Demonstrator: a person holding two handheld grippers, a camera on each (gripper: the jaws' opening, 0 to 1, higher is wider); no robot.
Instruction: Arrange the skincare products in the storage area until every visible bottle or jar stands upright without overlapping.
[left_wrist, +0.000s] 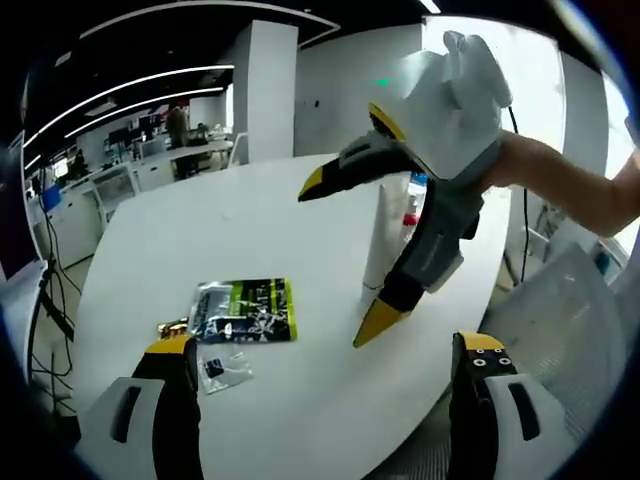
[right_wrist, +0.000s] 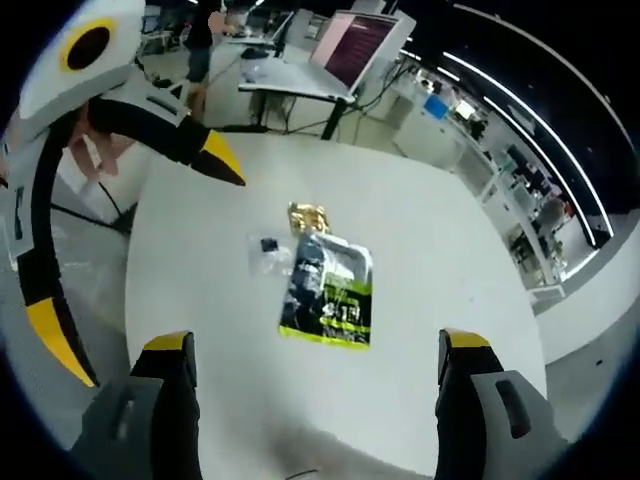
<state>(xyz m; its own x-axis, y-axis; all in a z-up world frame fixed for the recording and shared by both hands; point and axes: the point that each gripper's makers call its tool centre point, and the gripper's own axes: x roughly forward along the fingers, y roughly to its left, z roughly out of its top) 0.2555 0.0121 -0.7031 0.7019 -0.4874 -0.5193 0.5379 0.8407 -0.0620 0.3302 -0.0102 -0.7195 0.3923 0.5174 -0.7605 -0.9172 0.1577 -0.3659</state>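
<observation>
**Bright overhead light, strong fisheye bend**

Ceiling strip lights (left_wrist: 130, 95) curve into arcs. The white tabletop (left_wrist: 300, 230) glows evenly with faint shadows. A window (left_wrist: 540, 70) blows out behind. Edges smear and darken; distant desks are soft.

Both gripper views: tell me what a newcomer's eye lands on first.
In the left gripper view, the right gripper looms large over the round white table, its yellow-tipped jaws spread wide in front of a white tube standing upright. In the right gripper view, a black-and-lime sachet lies flat mid-table, with a small gold packet at its far end and a small clear bag beside it.
</observation>
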